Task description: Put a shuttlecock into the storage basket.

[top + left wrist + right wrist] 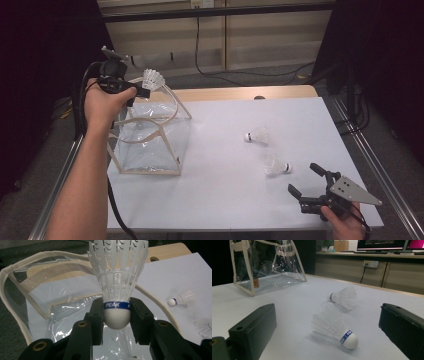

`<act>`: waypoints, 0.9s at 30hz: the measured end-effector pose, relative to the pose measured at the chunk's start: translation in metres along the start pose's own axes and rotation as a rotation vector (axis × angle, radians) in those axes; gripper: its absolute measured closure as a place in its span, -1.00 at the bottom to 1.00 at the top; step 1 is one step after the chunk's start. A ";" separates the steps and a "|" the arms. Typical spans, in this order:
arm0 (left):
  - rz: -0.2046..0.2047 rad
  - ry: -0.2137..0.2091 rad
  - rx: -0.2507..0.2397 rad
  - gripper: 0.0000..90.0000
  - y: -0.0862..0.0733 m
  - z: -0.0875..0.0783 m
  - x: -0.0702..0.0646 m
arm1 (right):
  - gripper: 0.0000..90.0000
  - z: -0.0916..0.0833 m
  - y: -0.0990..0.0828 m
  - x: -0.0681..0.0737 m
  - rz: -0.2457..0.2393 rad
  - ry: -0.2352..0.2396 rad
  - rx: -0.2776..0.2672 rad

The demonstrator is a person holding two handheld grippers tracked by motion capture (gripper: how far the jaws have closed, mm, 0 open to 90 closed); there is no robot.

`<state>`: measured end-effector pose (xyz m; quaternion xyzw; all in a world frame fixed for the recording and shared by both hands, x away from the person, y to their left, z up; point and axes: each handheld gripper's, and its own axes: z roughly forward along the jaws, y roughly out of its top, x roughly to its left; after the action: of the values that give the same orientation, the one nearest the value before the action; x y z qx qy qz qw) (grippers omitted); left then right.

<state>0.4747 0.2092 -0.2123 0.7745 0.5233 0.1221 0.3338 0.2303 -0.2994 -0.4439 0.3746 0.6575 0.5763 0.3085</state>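
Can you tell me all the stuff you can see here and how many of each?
shuttlecocks: 3, white with blue bands; one in the left gripper above the bag, two lying on the table
bag: 1, clear with cream trim, standing on the table's left side
table: 1, white top with a wooden far edge
monitors: 2, lit, in the background
left gripper: 1, black, shut on a shuttlecock's cork
right gripper: 1, black, open, near the table's front right
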 end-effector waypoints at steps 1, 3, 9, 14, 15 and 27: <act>-0.003 0.000 0.002 0.46 0.000 0.000 0.001 | -0.98 0.000 0.000 0.000 0.000 0.000 -0.001; -0.012 0.004 -0.002 0.46 -0.001 0.000 0.003 | -0.98 0.000 0.000 0.000 0.002 0.000 -0.001; -0.020 0.014 0.001 0.46 -0.004 0.001 0.009 | -0.98 0.000 0.000 0.000 0.000 0.002 0.000; -0.032 0.021 0.003 0.46 -0.006 0.002 0.013 | -0.98 0.000 0.000 0.000 0.002 0.001 -0.001; -0.036 0.024 0.004 0.46 -0.006 0.003 0.013 | -0.98 0.000 0.000 0.000 0.002 0.001 0.000; -0.064 0.049 0.006 0.46 -0.011 0.007 0.022 | -0.98 0.000 0.000 0.000 0.003 0.001 -0.001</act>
<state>0.4799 0.2287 -0.2287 0.7553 0.5561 0.1285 0.3222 0.2302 -0.2995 -0.4439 0.3752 0.6567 0.5772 0.3077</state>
